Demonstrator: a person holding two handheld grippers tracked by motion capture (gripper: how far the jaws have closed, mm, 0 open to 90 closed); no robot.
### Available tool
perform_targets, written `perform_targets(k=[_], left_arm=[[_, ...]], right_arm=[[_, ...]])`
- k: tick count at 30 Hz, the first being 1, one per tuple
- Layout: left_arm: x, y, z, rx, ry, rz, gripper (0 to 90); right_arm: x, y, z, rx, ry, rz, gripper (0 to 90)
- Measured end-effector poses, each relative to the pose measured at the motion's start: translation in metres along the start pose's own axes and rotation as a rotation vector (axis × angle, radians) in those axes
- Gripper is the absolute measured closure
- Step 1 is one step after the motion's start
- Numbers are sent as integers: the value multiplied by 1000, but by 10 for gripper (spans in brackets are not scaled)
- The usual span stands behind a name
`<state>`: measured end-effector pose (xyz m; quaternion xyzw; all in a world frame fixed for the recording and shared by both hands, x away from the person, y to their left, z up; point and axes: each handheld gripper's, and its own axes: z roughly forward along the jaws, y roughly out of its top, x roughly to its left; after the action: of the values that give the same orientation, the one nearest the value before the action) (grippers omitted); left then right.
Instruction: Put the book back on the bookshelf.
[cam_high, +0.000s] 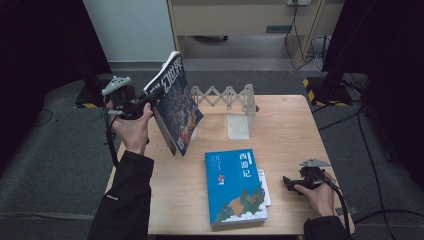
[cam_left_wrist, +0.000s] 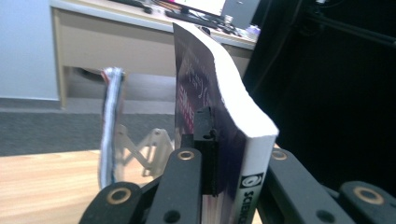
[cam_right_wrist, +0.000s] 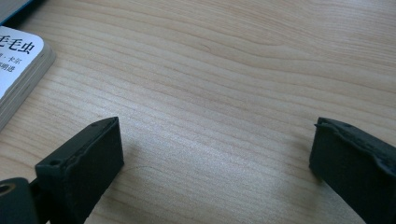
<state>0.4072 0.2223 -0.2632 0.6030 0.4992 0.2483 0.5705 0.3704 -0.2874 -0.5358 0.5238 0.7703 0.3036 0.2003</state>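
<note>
2 hand-held grippers work over a wooden table (cam_high: 285, 130). Left gripper (cam_high: 150, 97), high view: raised above the table's left edge, its jaws clamped on the spine edge of a dark-covered magazine (cam_high: 175, 102), which hangs tilted in the air, clear of the tabletop. Left gripper view: the same magazine (cam_left_wrist: 233, 140) stands upright between the 2 black jaws, white page block to the right, cover bowed near the top. Behind it stands a pale folding bookstand (cam_high: 227, 97) with an accordion lattice, at the table's far middle. Right gripper (cam_high: 286, 181): low at the table's right front, jaws spread wide with bare wood between them, holding nothing. Just left of it lies a blue book (cam_high: 235, 185), flat, resting on a smaller white book (cam_right_wrist: 16, 65) whose corner juts out toward the right gripper.
</note>
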Motion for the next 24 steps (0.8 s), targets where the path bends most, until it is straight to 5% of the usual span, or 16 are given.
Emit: perform_targets(k=[12, 24], left_arm=[[-3, 1, 17, -13, 125, 92, 819], [-10, -13, 49, 20, 164, 133, 818]], right_arm=[[1, -2, 4, -37, -20, 14, 1], [1, -1, 4, -35, -16, 12, 2]])
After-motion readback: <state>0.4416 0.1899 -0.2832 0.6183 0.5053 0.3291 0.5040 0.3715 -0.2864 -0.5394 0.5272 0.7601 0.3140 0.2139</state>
